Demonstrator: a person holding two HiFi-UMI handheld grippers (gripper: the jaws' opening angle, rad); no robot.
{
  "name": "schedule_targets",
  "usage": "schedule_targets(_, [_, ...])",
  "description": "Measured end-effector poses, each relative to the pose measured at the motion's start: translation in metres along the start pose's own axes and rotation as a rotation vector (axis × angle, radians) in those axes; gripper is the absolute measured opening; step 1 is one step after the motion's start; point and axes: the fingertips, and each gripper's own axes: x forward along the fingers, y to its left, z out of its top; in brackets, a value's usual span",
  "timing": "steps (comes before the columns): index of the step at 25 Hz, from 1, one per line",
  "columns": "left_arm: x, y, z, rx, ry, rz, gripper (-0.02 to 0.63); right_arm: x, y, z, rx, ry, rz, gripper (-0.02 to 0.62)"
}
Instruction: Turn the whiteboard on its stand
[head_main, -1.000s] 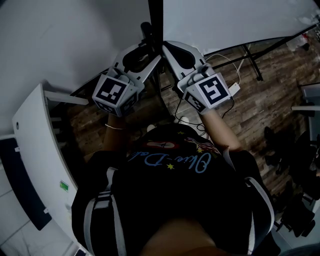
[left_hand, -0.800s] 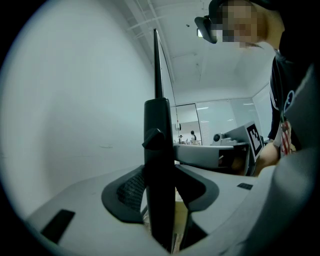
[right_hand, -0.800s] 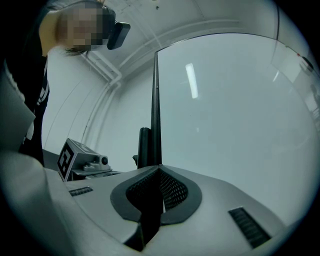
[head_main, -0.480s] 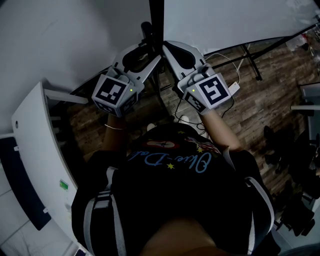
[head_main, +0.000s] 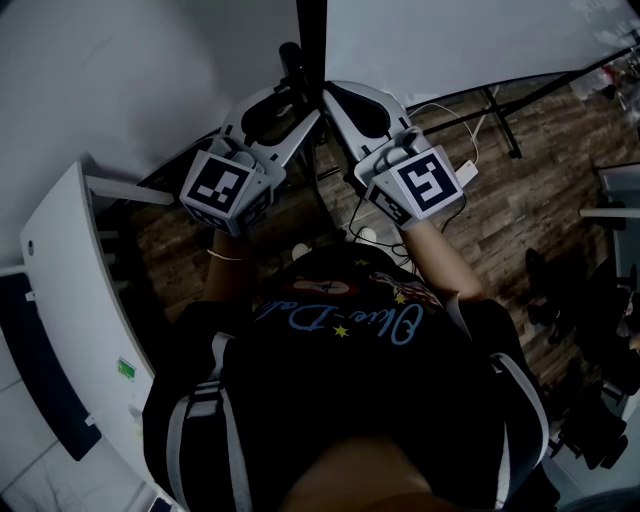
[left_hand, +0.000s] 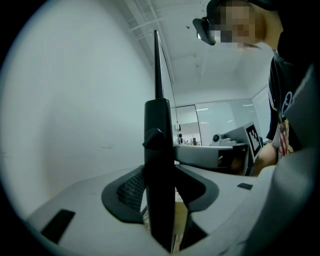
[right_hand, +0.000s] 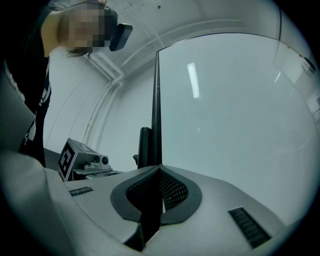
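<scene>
Though shirt script (head_main: 340, 320) illegible, left claw (left_hand: 160, 190) and right claw (right_hand: 156, 187) both tight on dark edge of whiteboard (right_hand: 225, 110).

Your whiteboard (head_main: 480, 40) is white, black-edged. Your left gripper (left_hand: 159, 190) and right gripper (right_hand: 152, 195), pale grey, carry black-and-white square markers. The floor (head_main: 520, 210) shows brown planks.

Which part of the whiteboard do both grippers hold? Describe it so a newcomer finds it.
Start at the large white whiteboard filling the top of the head view. Its thin black edge frame runs straight down the middle, where the left gripper and right gripper clamp it. It is the only dark vertical strip, with pale white on either side.
</scene>
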Motion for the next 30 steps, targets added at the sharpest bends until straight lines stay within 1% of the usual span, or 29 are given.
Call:
schedule_targets(18, [-0.005, -0.0021, 0.0014, 0.005, 0.012, 0.005, 0.196, -0.0007, 0.0053, 0.0028, -0.007, -0.002, 0.017, 0.034])
schedule_targets(24, [-0.0048, -0.0027, 0.0024, 0.002, 0.004, 0.009, 0.198, -0.0014, 0.0054, 0.0033, -0.008, -0.001, 0.02, 0.034])
schedule_targets(30, [-0.0037, -0.0021, 0.002, 0.016, -0.006, 0.02, 0.204, -0.001, 0.0045, 0.0025, -0.009, -0.003, 0.02, 0.034])
